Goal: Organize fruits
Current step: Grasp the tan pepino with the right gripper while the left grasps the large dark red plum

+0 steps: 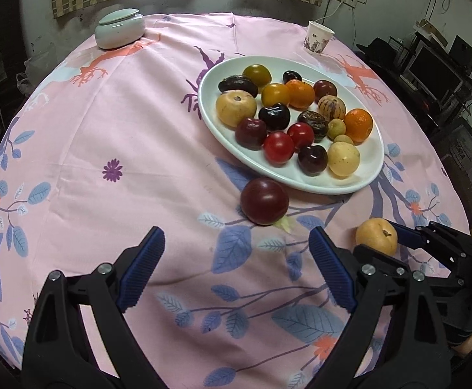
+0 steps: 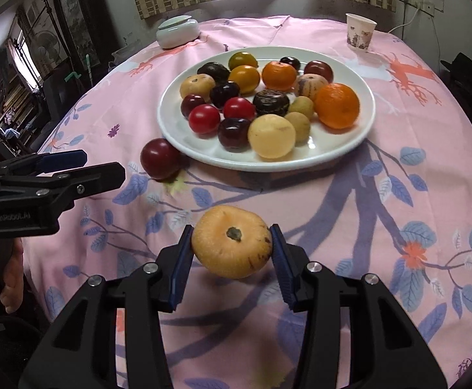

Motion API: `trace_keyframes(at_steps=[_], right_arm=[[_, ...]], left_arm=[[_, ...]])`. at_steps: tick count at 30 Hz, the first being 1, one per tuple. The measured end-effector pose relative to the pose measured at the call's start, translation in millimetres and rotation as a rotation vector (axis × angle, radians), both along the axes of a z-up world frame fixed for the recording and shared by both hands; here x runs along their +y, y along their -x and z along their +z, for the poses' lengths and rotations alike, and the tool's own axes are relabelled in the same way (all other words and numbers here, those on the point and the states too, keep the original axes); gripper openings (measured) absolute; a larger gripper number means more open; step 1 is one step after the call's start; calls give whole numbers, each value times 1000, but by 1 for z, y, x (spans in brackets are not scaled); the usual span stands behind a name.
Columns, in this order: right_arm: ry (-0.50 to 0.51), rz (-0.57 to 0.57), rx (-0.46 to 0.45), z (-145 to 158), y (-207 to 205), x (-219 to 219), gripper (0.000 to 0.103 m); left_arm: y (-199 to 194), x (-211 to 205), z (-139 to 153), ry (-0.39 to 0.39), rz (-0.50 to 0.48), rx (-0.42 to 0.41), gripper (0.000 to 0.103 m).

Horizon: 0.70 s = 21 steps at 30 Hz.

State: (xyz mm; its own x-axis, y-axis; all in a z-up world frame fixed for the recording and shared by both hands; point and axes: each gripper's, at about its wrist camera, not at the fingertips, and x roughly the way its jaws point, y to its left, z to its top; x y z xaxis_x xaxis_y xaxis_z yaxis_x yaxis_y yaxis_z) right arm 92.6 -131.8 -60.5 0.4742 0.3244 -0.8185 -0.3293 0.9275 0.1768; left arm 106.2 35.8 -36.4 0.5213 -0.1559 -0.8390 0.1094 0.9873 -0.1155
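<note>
Pink floral cloth (image 1: 112, 123) covers a round table below checked curtains. From the left wrist view, one white oval plate (image 1: 370, 159) lies toward the table's far right and carries about eighteen small fruits: two oranges, two red tomatoes, several dark plums, and pale yellow ones. One dark red plum (image 1: 264, 205) rests on the cloth just beside the plate's near rim. One lidded ceramic jar (image 1: 119, 29) stands at the far left edge, one paper cup (image 1: 318, 37) at the far right edge. The left gripper (image 1: 236, 259) points steeply down over the near cloth, its jaws spread wide and empty.

From the right wrist view, the right gripper (image 2: 231, 243) also tilts down, its blue pads clamped on one yellow-orange fruit (image 2: 231, 241), lifted above the cloth near the table's near edge, stem end facing the camera.
</note>
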Motion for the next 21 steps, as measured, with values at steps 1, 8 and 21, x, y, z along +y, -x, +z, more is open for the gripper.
trace_keyframes(at_steps=[1,8,21], right_arm=[[-2,-12,-2,0,2,-6,47],[-33,-66,10,-5,11,-43,47],[-61,-73,26,-8,11,-48,47]], left_arm=[[-1,-5,-1,-8,-5,3,92],[-14,-39,-19,-72,-47,41,92],[-36,-40,-37,-121,-11,14,39]])
